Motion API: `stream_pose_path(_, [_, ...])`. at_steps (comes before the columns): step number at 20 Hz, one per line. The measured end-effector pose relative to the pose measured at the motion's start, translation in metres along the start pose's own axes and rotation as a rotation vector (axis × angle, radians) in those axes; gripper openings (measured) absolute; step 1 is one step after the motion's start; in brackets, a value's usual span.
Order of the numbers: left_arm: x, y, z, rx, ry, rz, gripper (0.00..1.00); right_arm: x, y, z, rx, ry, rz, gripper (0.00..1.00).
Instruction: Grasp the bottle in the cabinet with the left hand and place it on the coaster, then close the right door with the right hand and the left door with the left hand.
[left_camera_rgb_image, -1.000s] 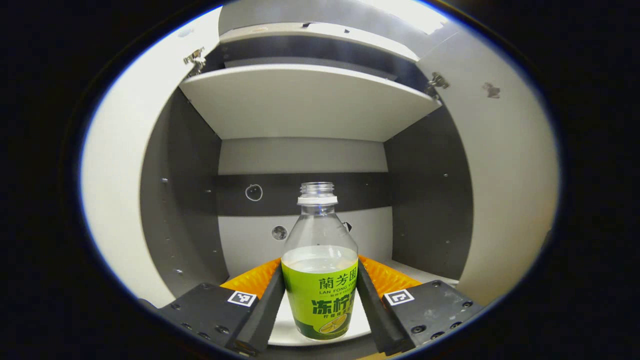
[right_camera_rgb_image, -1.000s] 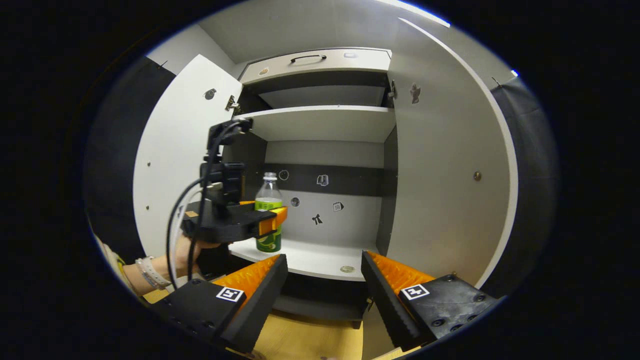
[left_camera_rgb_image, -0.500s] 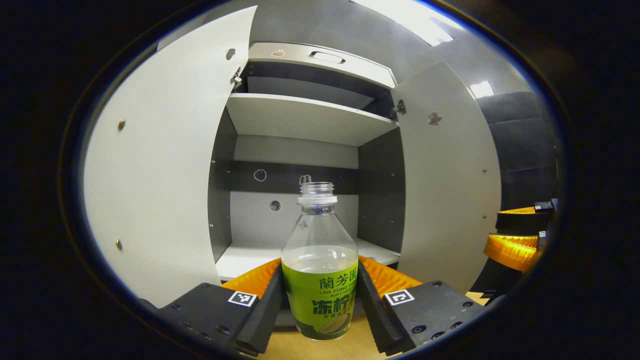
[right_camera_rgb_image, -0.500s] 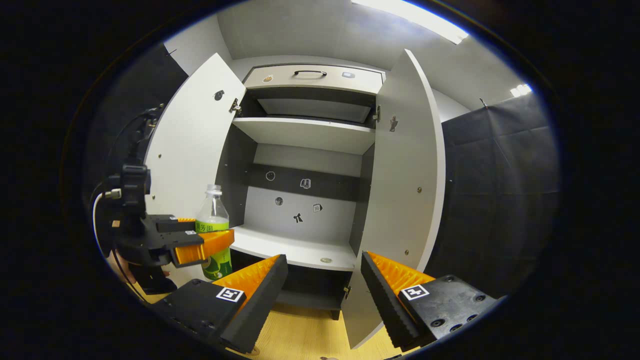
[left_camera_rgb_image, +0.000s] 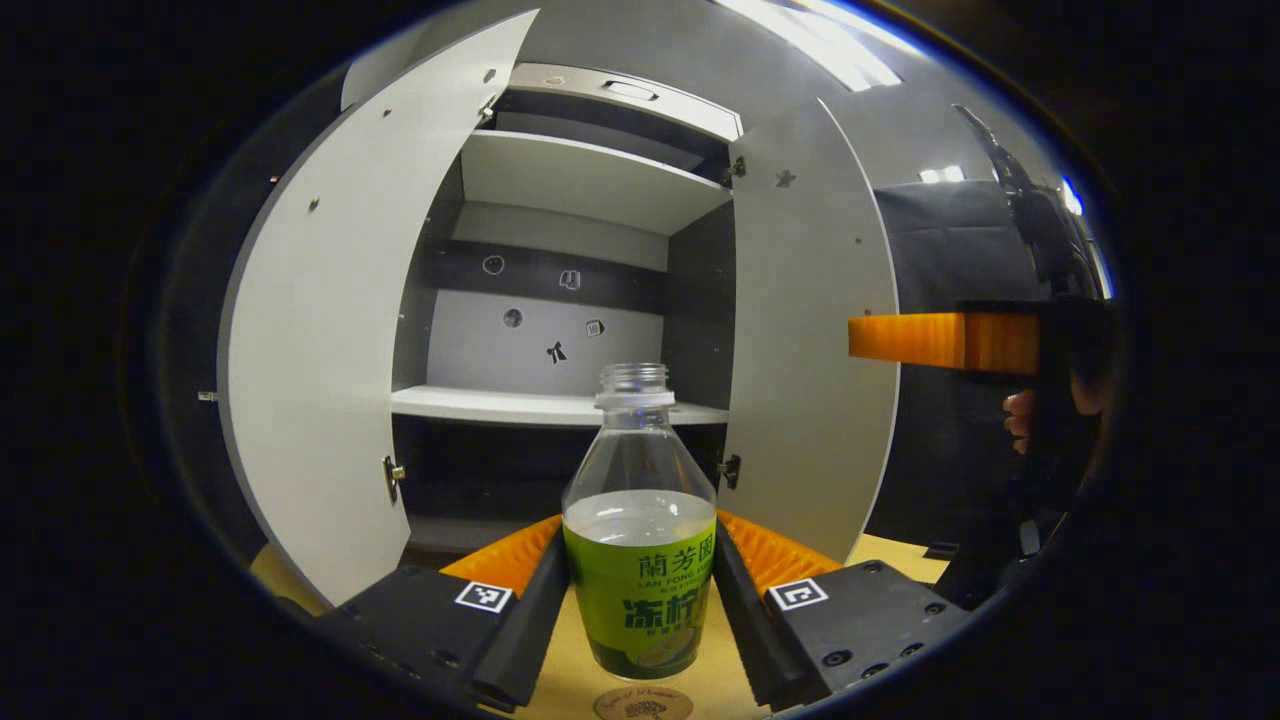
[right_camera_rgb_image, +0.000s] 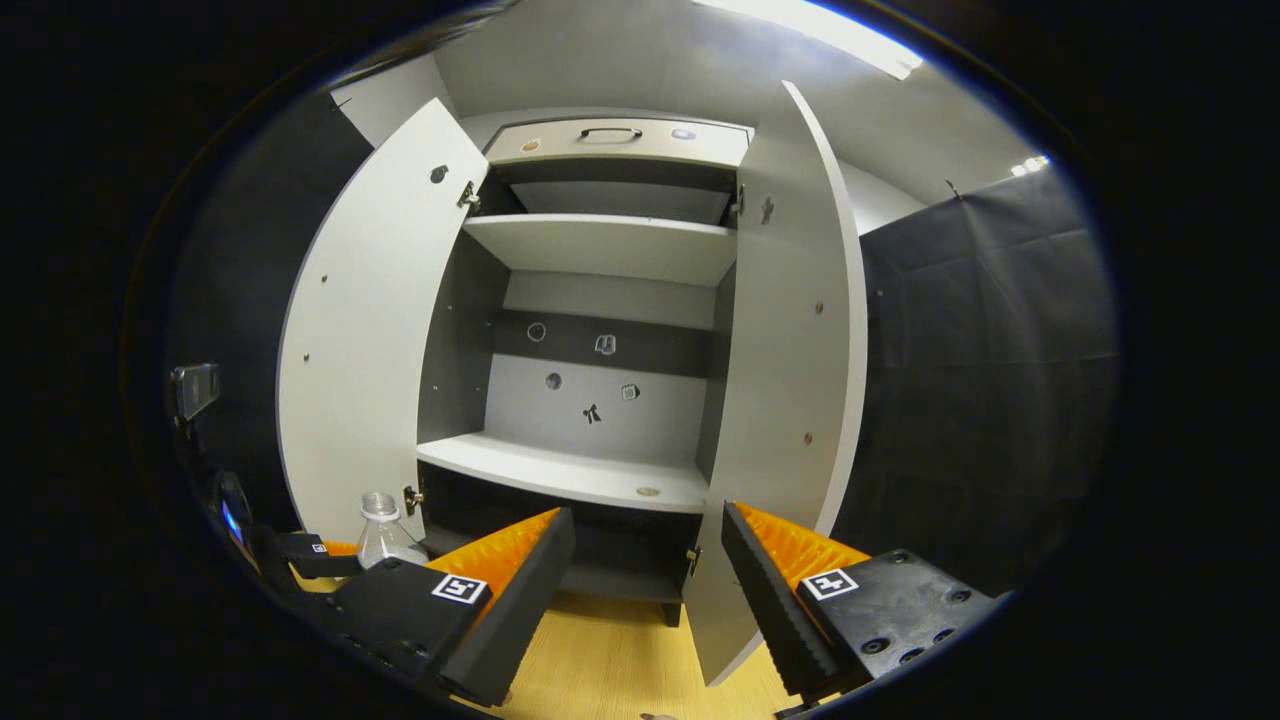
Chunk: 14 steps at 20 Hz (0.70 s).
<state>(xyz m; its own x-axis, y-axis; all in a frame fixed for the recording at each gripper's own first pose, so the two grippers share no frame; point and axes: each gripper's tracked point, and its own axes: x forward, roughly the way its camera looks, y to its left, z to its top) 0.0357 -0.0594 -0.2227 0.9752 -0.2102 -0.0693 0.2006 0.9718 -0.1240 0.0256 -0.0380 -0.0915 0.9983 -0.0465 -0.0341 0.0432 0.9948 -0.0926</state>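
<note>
My left gripper (left_camera_rgb_image: 640, 585) is shut on a clear uncapped bottle (left_camera_rgb_image: 640, 530) with a green label and some liquid, held upright just above the wooden table (left_camera_rgb_image: 720, 680). A round brown coaster (left_camera_rgb_image: 643, 704) lies directly below the bottle at the bottom edge of the left gripper view. The bottle's neck (right_camera_rgb_image: 380, 520) also peeks out at the lower left of the right gripper view. My right gripper (right_camera_rgb_image: 648, 570) is open and empty, facing the cabinet, whose left door (right_camera_rgb_image: 370, 330) and right door (right_camera_rgb_image: 790, 330) stand open.
The cabinet's lower shelf (right_camera_rgb_image: 560, 475) is bare apart from a small round mark. An upper shelf (right_camera_rgb_image: 600, 245) and a drawer with a handle (right_camera_rgb_image: 610, 133) sit above. In the left gripper view the right gripper (left_camera_rgb_image: 945, 340) and a hand (left_camera_rgb_image: 1018, 415) show far right.
My left gripper drew the bottle out of the cabinet and lowered it toward the table, over the coaster. The right gripper backed away slightly and stayed open.
</note>
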Motion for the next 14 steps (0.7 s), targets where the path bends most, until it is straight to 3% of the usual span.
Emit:
stream_pose_path(6, [-0.003, -0.008, -0.096, 0.019, 0.074, 0.035, 0.78, -0.006, 0.003, -0.07, 0.011, 0.068, 0.063, 0.98])
stream_pose_path(14, [-0.002, -0.012, -0.117, 0.076, 0.063, 0.061, 0.78, -0.007, 0.003, -0.095, -0.017, 0.1, 0.108, 0.98])
